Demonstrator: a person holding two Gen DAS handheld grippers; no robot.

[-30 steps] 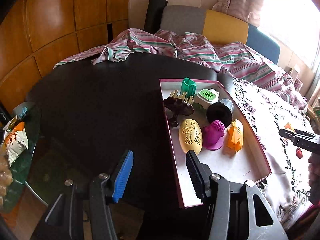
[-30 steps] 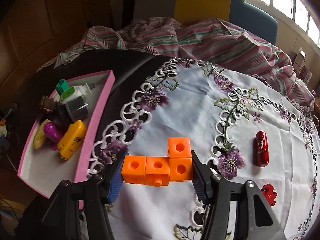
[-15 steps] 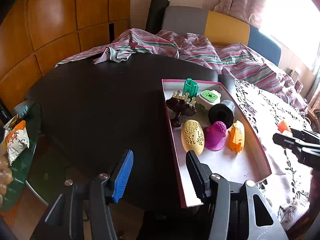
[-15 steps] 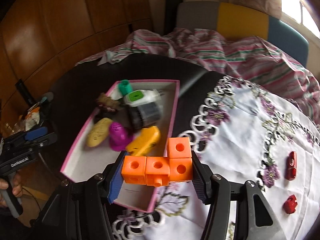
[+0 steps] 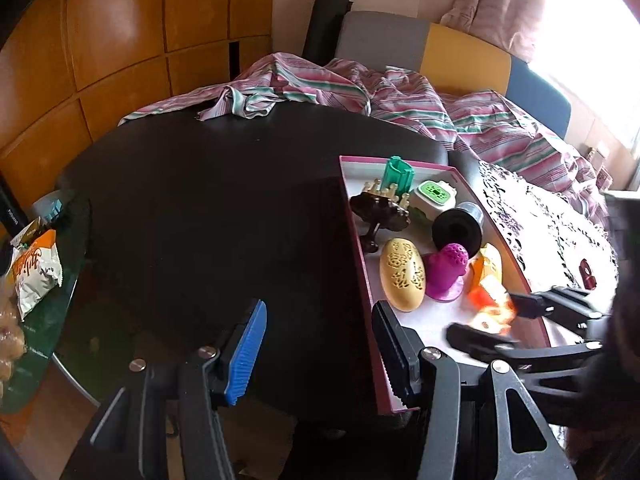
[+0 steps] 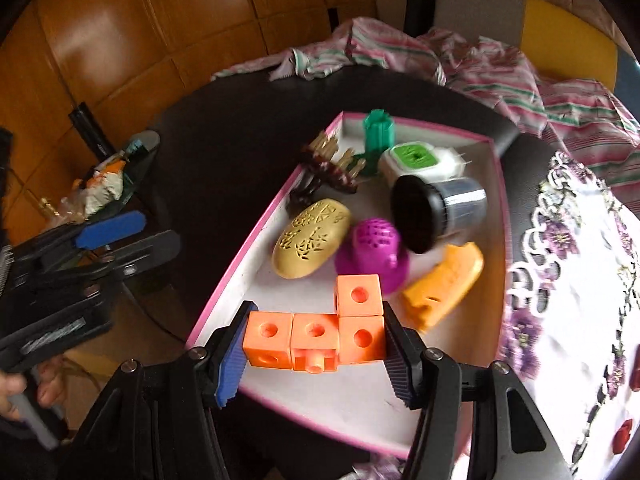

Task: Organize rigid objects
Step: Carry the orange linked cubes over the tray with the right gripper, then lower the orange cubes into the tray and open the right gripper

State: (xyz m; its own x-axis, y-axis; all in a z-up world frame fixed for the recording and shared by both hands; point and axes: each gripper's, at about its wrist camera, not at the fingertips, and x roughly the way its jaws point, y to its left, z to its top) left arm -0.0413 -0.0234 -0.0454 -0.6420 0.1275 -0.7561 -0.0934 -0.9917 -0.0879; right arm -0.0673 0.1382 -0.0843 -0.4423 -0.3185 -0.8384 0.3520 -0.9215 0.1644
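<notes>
While clamped on the orange block piece (image 6: 320, 334), right hand-held gripper (image 6: 316, 354) over the pink tray (image 6: 256, 236); long axis crosswise, spanning pad to pad, stud toward camera. Left hand-held gripper (image 5: 318, 344) spread, empty.

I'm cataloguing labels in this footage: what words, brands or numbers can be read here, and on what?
Snack bag: large orange characters, not legible.
Black stick at the left edge: small white lettering, too small to read.
Yellow oval case: cut-out ornament, no readable text.
Nothing else bears writing.

Snack packet (image 5: 34, 276) bears characters, too blurred to read.
</notes>
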